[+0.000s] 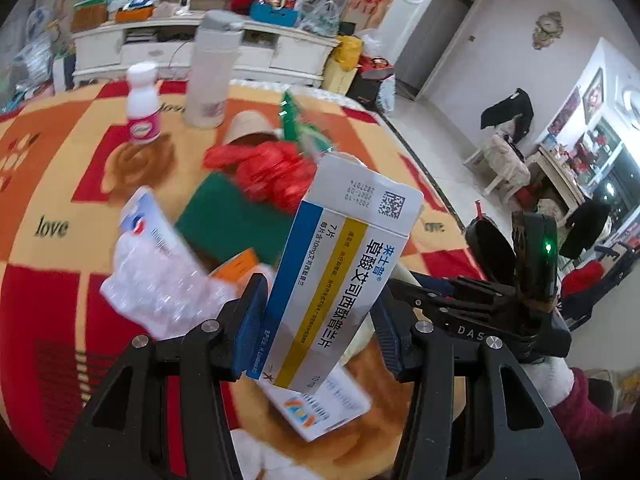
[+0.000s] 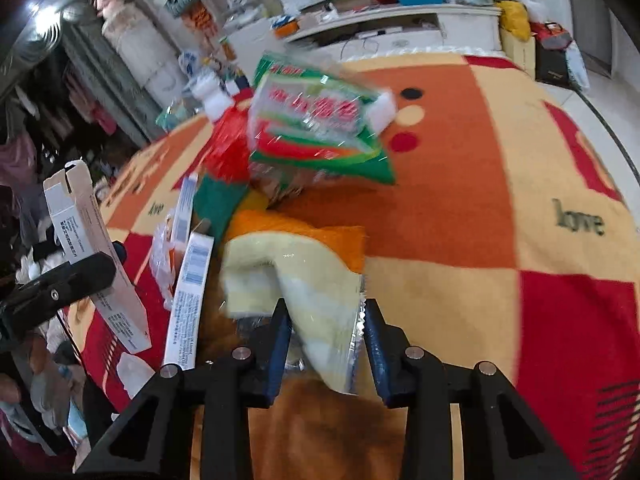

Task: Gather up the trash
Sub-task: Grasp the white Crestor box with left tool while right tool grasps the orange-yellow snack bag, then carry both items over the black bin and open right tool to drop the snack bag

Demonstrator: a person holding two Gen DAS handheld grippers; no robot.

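Left tongs (image 1: 316,320) pinch a white medicine box (image 1: 340,264) with blue and yellow stripes and Chinese print, both blue pads against its sides; the box stands tilted, open flap at 12 o'clock, lifted above the bench (image 1: 60,168), which is covered in a red, orange and cream checked cloth printed "love". Directly under the held box lies a second small white carton (image 1: 320,404), blurred. At 9 o'clock from the tongs, a crumpled clear blister sheet (image 1: 156,284) with another white-and-blue carton (image 1: 148,216) leaning on it. Past that, toward 12 o'clock: a green cloth patch (image 1: 228,220), a crumpled red plastic bag (image 1: 268,168), a paper cup (image 1: 248,126) on its side, a green wrapper (image 1: 292,116) just beside it. Farther off, a small white bottle with pink label (image 1: 142,104) and a tall white flask (image 1: 208,72), both upright, near each other but apart. Right tongs (image 2: 324,344) close on a clear plastic packet holding a pale yellow cloth (image 2: 304,292); the packet's crimped edge touches the right pad, contact on the left pad is hidden, so a firm grip cannot be confirmed. At 12 o'clock from these tongs, a green-and-red printed wrapper (image 2: 316,120), blurred; whether it is resting or airborne cannot be told. At 9 o'clock in the right view, the left tongs with the held box, seen from behind.
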